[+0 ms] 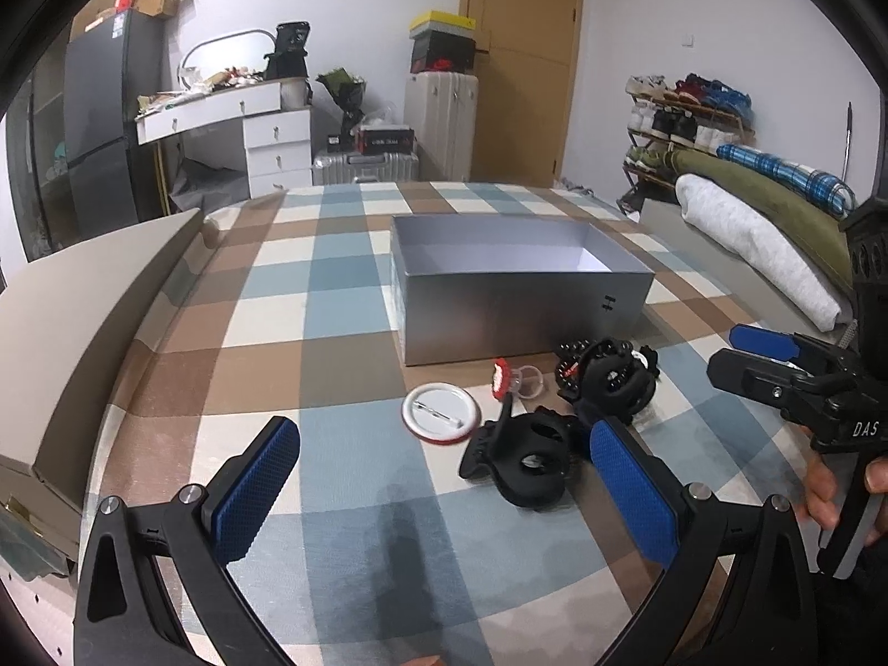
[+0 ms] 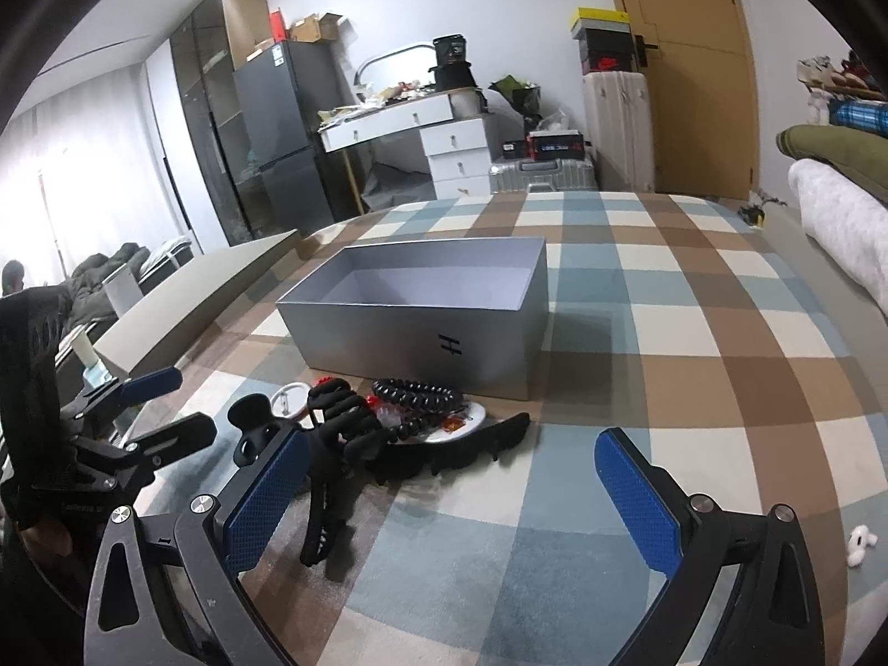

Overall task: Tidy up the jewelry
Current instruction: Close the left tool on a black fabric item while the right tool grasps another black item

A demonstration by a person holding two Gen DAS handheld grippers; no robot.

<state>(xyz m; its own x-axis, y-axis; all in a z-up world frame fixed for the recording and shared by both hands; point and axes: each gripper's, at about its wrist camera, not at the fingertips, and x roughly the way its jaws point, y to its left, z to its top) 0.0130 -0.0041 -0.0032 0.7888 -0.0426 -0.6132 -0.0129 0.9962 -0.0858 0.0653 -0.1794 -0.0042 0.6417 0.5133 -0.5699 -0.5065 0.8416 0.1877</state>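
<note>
Step in hand, as I judge it: the start of the pick, nothing yet lifted. The silver box (image 1: 521, 299) sits centre frame in the left wrist view, lidless and apparently empty. The jewelry pile lies on the checked tablecloth (image 1: 333, 277) just in front of the box's near wall, below centre.

Left gripper (image 1: 444, 494): jaws spread wide, blue pads at lower left and lower right of its own view, holding nothing. A black claw clip (image 1: 524, 460) lies just inside the right pad. A round white pin badge (image 1: 439, 410) lies face down beside it, a small red-and-clear ring piece (image 1: 513, 380) behind, and a second black clip with a coiled hair tie (image 1: 608, 377) toward the box.

Right gripper (image 2: 455, 494): also wide open, empty. Its left pad overlaps a black claw clip (image 2: 333, 444) at lower left of the right wrist view; contact cannot be confirmed. A black spiral tie (image 2: 416, 391) sits at the pile's far edge. A white earbud (image 2: 860, 546) lies alone at far right.

Next move, probably: settle one gripper around a clip, close on its body rather than the teeth, lift clear of the tangle, carry over the box wall, release inside. The pile is interlocked; neighbours may drag along.

Writing: a black "H"-like mark on the box's near wall; "DAS" in white on the right gripper body, right edge of the left view. Other labels too small.
</note>
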